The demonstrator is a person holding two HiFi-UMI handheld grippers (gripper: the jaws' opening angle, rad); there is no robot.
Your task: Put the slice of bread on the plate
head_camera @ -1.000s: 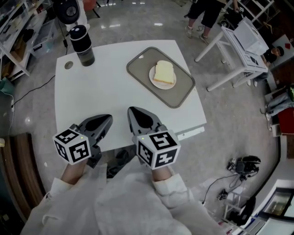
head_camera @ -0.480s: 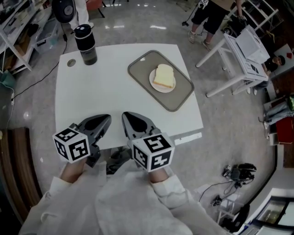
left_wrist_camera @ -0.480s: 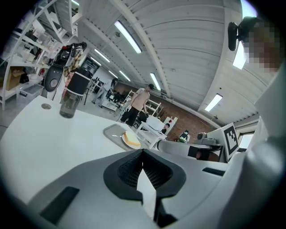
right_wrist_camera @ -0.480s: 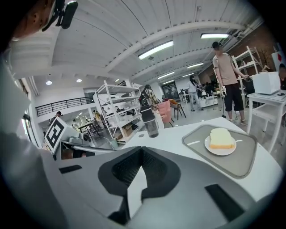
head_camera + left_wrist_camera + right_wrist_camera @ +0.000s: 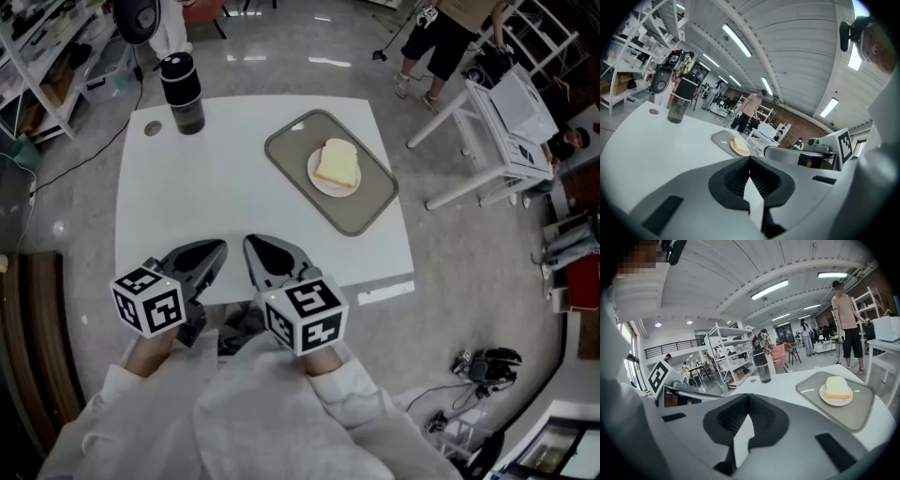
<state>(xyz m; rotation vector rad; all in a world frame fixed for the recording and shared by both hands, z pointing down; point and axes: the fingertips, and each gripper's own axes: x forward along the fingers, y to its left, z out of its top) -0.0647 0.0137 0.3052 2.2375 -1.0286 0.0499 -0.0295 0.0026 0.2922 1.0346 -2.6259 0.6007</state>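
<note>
Head view: the slice of bread (image 5: 337, 165) lies on the plate (image 5: 315, 178), which sits on the grey tray (image 5: 370, 208) at the far right of the table (image 5: 206, 178). The left gripper (image 5: 219, 247) and right gripper (image 5: 252, 243) hover side by side at the near edge, well apart from the tray. Judgement: placement looks complete, and the next move calls only for keeping clear.

Left gripper view: jaws pressed together, nothing between them.

Right gripper view: jaws likewise closed and empty.

No brand or lettering is legible, only square markers on the gripper cubes (image 5: 148, 300).
</note>
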